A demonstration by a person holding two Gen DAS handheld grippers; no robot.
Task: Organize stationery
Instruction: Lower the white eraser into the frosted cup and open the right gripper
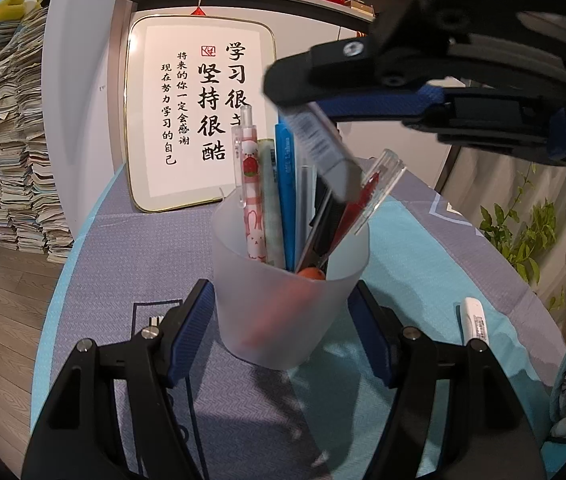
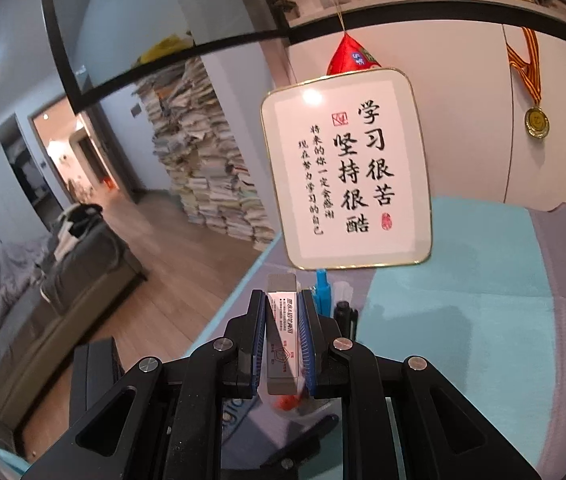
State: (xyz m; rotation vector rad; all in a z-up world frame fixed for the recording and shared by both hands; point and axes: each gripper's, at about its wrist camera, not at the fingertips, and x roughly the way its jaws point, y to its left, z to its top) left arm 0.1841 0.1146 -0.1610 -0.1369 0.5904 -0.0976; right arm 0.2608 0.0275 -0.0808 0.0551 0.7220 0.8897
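A frosted plastic cup [image 1: 287,300] stands on the table between my left gripper's [image 1: 283,320] blue-padded fingers, which close on its sides. It holds a pink bunny pen [image 1: 252,192], a blue ruler [image 1: 285,184], a clear red pen [image 1: 367,200], black items and something orange. My right gripper [image 1: 307,108] comes in from the upper right, shut on a grey eraser in a white labelled sleeve [image 1: 323,148], its lower end over the cup's mouth. In the right wrist view the eraser [image 2: 282,336] sits between that gripper's [image 2: 282,300] pads. A white correction pen [image 1: 475,320] lies on the table at right.
A framed calligraphy board [image 1: 199,120] leans against the wall behind the cup. The table has a grey and turquoise cloth [image 1: 423,248]. Tall paper stacks [image 1: 7,140] stand on the floor at left. A green plant [image 1: 523,224] is at right. A medal [image 2: 537,120] hangs on the wall.
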